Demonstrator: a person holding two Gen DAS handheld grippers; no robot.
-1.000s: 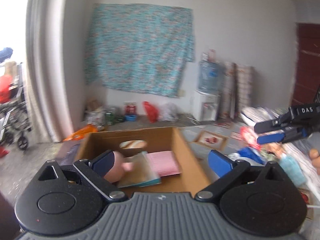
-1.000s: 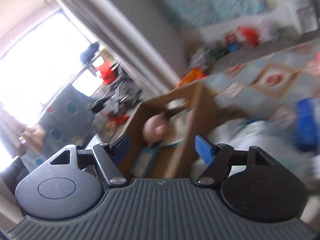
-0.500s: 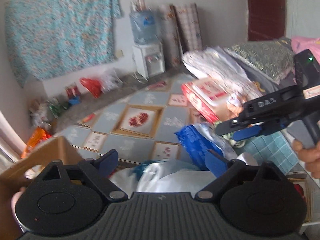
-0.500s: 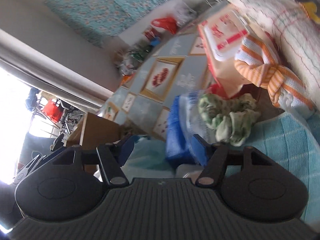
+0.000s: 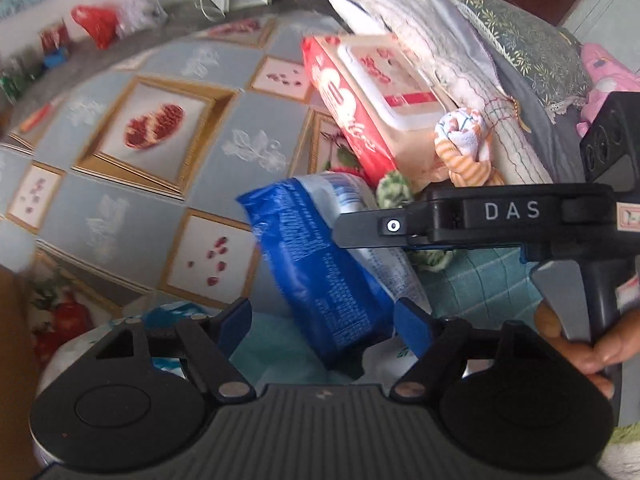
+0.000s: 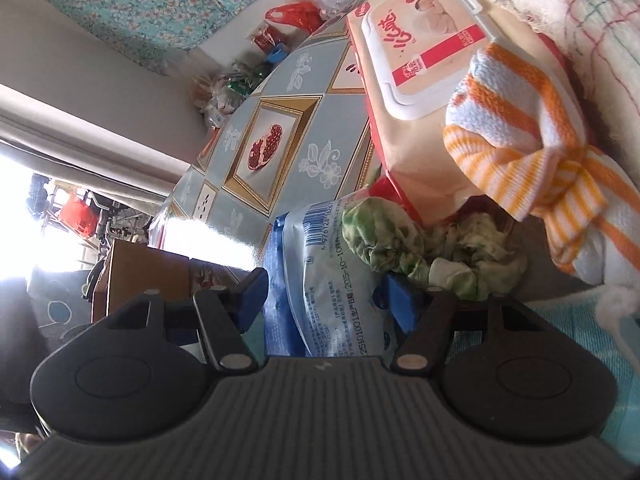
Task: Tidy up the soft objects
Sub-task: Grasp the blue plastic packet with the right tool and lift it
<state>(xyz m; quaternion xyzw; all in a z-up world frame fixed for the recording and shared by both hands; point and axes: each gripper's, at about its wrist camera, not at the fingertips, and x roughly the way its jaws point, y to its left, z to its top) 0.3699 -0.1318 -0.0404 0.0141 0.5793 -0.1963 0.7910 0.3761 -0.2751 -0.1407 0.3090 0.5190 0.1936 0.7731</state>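
Left claw, jaws closing, straddles the near end of the blue pack without pressing it. Right claw, partly open, has the same pack between its jaws; contact cannot be told. Beyond lie a green cloth, striped towel and wipes pack.

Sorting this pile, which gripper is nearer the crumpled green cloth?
Right. The right gripper sits just below the green cloth, nearly touching it. The left gripper, jaws closing around the blue packet, is farther back.
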